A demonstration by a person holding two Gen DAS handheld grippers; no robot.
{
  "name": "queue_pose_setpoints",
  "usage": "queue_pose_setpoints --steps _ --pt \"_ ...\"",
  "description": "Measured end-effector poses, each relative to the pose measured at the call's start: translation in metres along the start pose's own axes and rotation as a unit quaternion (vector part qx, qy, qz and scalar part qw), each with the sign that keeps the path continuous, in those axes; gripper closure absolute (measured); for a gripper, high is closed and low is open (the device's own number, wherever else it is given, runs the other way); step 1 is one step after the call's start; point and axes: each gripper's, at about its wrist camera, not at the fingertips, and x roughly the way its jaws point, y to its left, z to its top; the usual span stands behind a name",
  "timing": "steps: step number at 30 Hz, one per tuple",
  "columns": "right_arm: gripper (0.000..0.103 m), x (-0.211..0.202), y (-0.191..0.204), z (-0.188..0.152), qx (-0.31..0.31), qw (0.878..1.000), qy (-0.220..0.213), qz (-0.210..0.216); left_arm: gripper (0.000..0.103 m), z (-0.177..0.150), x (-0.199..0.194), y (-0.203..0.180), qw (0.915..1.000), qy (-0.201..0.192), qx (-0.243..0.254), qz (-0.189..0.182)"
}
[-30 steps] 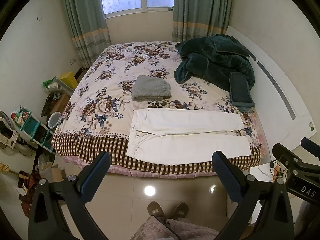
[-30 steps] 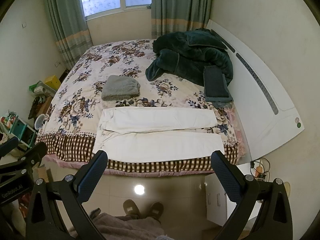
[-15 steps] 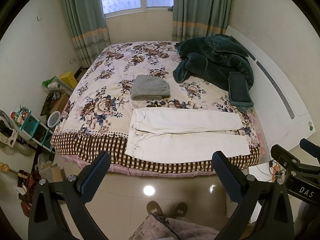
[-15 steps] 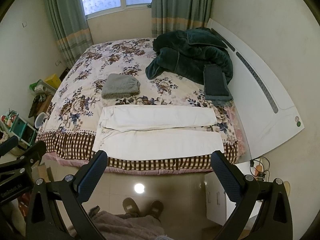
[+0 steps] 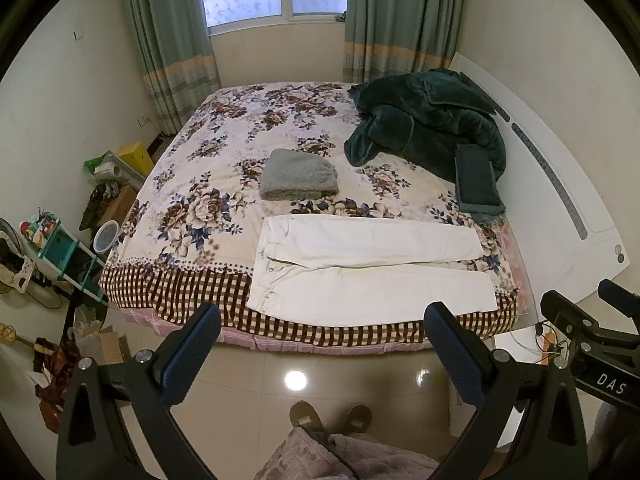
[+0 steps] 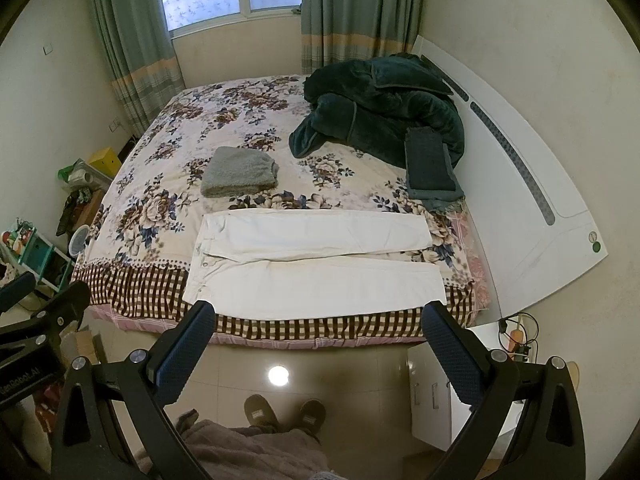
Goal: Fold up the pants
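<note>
White pants lie flat on the near edge of the bed, waist to the left and both legs stretched to the right; they also show in the right wrist view. My left gripper is open and empty, held above the floor short of the bed. My right gripper is open and empty at about the same distance. The right gripper also shows at the right edge of the left wrist view, and the left gripper at the left edge of the right wrist view.
The bed has a floral cover. A folded grey towel, a heaped dark green blanket and a folded dark cloth lie on it. The white headboard is right. Shelves and clutter stand left. My slippered feet are on the tile floor.
Both views have tilted slightly, so the bed and pants sit a little higher in frame. Nothing on the bed has moved and both grippers stay open.
</note>
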Motion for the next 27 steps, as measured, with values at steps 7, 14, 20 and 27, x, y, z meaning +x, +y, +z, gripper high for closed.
queue_pose_setpoints --steps 7,14,20,27 --pt "0.0 0.0 0.002 -0.004 -0.001 1.0 0.0 0.001 0.0 0.0 -0.001 -0.01 1.0 -0.002 -0.008 0.004" --pt "0.0 0.032 -0.026 -0.017 0.036 0.999 -0.007 0.009 0.0 0.015 0.028 -0.016 0.9973 -0.03 -0.039 0.055" --pt "0.0 0.108 -0.063 0.002 0.09 0.996 0.015 -0.014 0.0 0.044 0.099 -0.005 0.9905 -0.021 -0.062 0.121" --pt "0.0 0.229 -0.106 0.073 0.138 0.987 0.069 -0.054 0.0 0.095 0.236 0.026 0.9814 0.072 -0.106 0.143"
